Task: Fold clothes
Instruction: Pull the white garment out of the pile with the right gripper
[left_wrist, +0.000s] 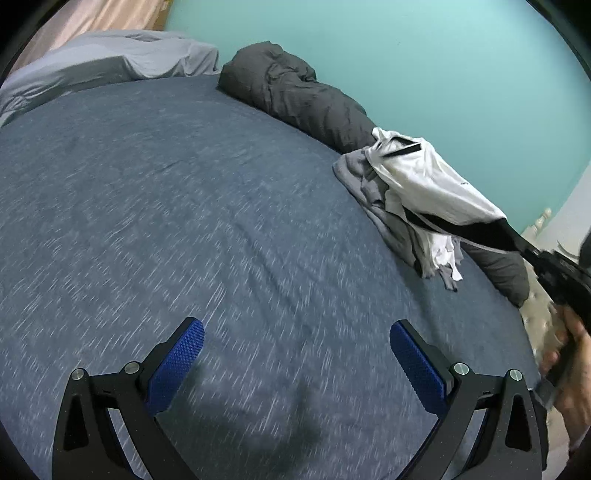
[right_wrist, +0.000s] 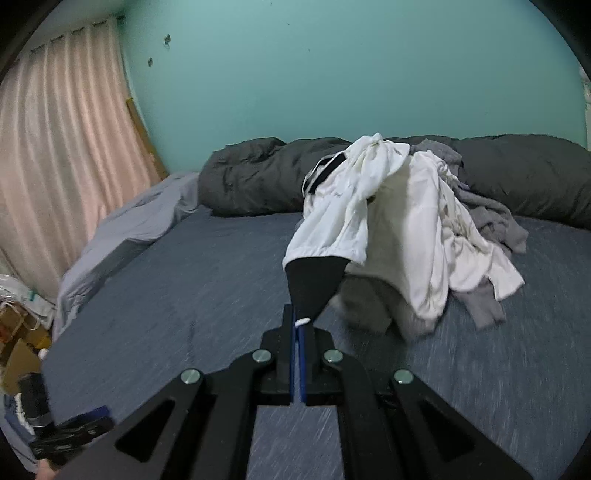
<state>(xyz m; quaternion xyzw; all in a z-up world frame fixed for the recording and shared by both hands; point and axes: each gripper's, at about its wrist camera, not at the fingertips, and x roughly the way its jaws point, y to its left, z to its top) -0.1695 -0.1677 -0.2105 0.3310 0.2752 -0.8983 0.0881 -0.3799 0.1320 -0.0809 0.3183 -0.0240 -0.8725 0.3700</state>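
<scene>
A heap of clothes lies on the far right of the blue bed: a white garment with black trim (left_wrist: 428, 181) (right_wrist: 343, 218) draped over grey clothes (left_wrist: 373, 192) (right_wrist: 487, 221). My right gripper (right_wrist: 299, 325) is shut on the garment's black hem (right_wrist: 314, 284) and holds that corner lifted off the bed toward me. In the left wrist view the right gripper (left_wrist: 554, 269) shows at the right edge, held by a hand (left_wrist: 576, 365). My left gripper (left_wrist: 297, 332) hovers open over bare sheet, far left of the heap, with nothing between its blue pads (left_wrist: 177, 365).
A rolled dark grey duvet (left_wrist: 291, 92) (right_wrist: 258, 173) runs along the teal wall behind the heap. Pale grey pillows (left_wrist: 110, 62) (right_wrist: 129, 229) lie at the bed's head by a pink curtain (right_wrist: 62, 155). Blue sheet (left_wrist: 184, 203) stretches between gripper and heap. Clutter sits beside the bed (right_wrist: 22, 332).
</scene>
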